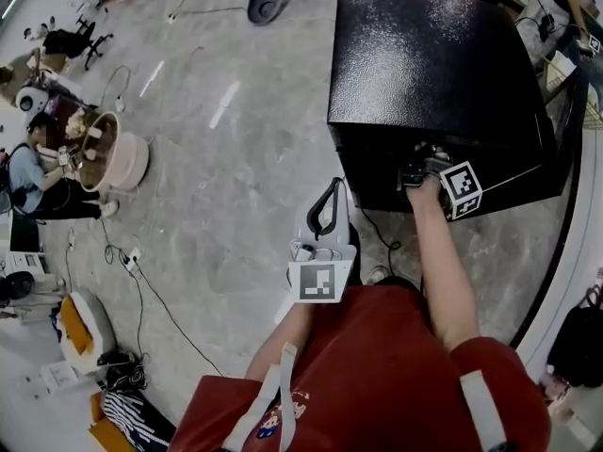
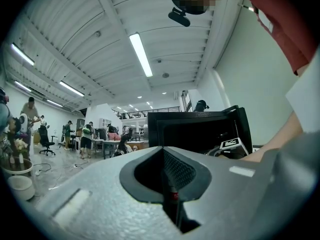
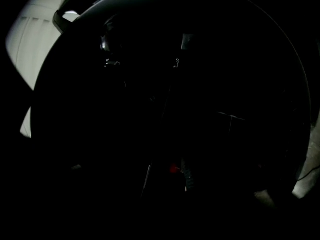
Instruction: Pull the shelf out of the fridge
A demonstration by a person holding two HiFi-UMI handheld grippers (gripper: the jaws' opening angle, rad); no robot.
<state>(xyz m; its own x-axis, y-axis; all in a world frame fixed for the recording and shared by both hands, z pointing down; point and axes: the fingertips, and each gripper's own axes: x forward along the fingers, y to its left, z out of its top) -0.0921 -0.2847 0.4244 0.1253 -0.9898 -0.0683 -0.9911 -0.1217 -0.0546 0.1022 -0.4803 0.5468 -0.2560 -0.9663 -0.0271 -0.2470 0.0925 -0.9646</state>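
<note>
One fridge (image 1: 429, 64), one left gripper (image 1: 332, 201), one right gripper (image 1: 422, 169), one seated person (image 1: 28, 172).

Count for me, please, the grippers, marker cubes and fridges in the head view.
Grippers: 2, left gripper and right gripper
Marker cubes: 2
Fridge: 1
Total: 5
</note>
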